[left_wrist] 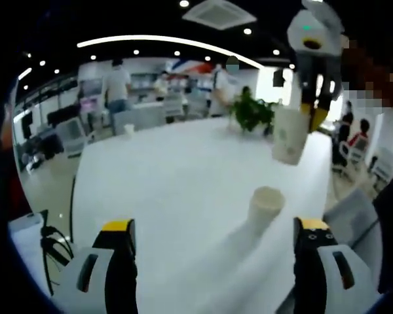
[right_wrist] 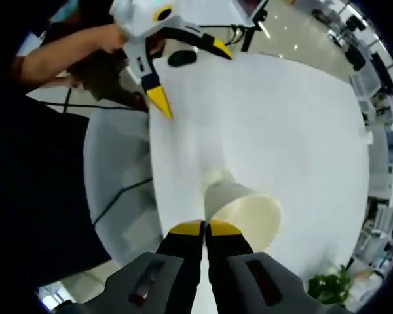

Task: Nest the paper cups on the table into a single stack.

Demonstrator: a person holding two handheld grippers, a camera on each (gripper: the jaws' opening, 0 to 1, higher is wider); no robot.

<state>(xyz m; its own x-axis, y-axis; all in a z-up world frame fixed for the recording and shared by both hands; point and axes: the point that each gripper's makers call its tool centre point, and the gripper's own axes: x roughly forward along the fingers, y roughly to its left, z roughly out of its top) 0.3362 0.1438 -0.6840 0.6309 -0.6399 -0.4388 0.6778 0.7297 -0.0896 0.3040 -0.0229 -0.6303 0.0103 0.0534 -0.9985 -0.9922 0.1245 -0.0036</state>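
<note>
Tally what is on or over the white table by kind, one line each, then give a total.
Paper cups: 3, one held by the right hand-held gripper at, one standing near at, one far at
Potted plants: 1
Total: 4

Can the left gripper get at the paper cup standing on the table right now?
Probably yes: the left gripper is open, and the standing cup sits on the table ahead, nearer its right jaw, nothing between.

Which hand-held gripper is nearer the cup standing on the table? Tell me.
Left. The left hand-held gripper is open and low, just short of the standing cup. The right hand-held gripper is raised beyond it, carrying another cup.
</note>
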